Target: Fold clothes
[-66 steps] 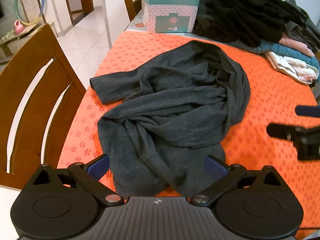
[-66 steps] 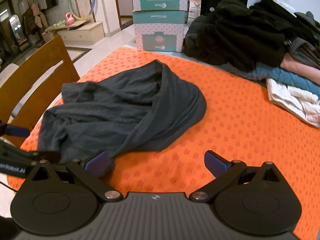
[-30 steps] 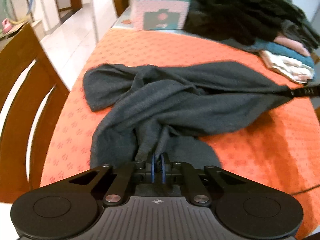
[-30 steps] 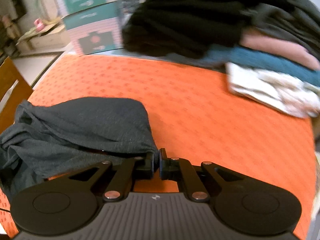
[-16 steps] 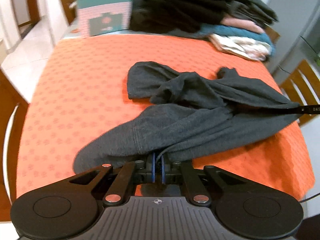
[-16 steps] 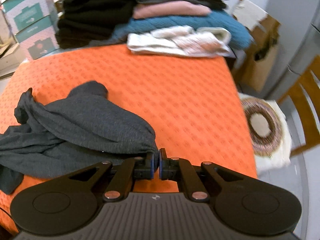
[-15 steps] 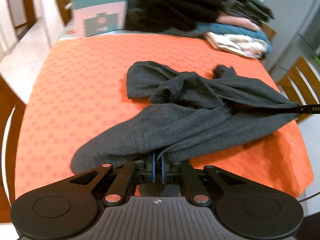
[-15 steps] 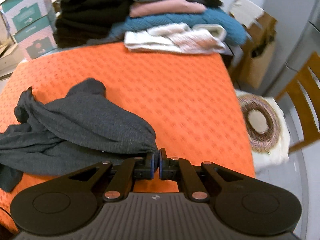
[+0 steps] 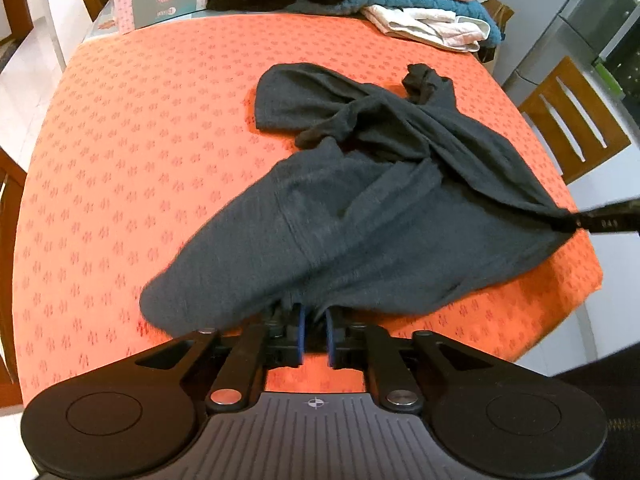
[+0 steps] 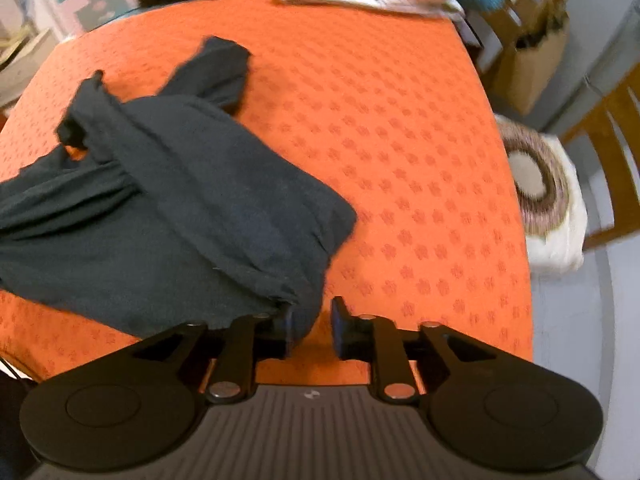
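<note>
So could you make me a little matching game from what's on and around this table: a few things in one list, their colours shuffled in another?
Things:
1. tablecloth
2. garment lying in front of the grippers
3. knitted piece in the pile at the far edge
4. chair beside the table

Colours:
A. teal
B. brown wood
C. orange
D. dark grey

Pairs: 1-C, 2-D, 3-A, 4-B

Both wrist views look steeply down from close above the orange surface (image 9: 120, 160). Left view faces the far clothes pile (image 9: 420, 20); right view faces the right edge. Shared: dark grey garment (image 9: 380, 208), surface.
</note>
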Available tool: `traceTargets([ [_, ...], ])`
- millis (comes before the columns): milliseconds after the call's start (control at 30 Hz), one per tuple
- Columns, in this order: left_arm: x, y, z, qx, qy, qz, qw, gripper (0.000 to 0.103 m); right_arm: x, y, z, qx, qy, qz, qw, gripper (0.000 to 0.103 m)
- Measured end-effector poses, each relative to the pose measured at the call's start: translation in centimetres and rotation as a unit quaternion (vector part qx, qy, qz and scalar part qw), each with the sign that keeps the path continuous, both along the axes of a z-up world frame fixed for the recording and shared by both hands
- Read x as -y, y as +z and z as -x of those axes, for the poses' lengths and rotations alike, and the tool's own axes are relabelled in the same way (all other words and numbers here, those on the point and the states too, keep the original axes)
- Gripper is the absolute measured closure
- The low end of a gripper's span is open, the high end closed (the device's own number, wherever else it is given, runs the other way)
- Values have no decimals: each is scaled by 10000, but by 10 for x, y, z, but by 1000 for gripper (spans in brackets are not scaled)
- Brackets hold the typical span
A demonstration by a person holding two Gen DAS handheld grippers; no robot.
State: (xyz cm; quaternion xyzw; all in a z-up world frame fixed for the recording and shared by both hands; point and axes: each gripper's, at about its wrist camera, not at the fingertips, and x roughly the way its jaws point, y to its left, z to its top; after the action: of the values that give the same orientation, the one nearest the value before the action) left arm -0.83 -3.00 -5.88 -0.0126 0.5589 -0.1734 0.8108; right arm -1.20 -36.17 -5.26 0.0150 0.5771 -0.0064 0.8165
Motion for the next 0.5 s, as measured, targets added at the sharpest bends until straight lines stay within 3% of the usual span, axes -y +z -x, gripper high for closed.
traceTargets([
  [33, -2, 1, 2, -10, 22, -10, 10000, 62, -5, 4, -4, 69, 132, 23, 9999, 59],
  [100, -5, 2, 7, -14, 94, -82, 9999, 52, -14, 13, -13, 207, 396, 68, 9990, 48],
  [233, -14, 7, 13, 16, 284, -153, 9995, 51, -39, 27, -39, 432, 979, 59, 9942, 40],
  [500, -44, 7, 26, -14, 1031, -283, 9943, 45, -92, 13, -92, 551, 1901, 100, 9802, 40],
])
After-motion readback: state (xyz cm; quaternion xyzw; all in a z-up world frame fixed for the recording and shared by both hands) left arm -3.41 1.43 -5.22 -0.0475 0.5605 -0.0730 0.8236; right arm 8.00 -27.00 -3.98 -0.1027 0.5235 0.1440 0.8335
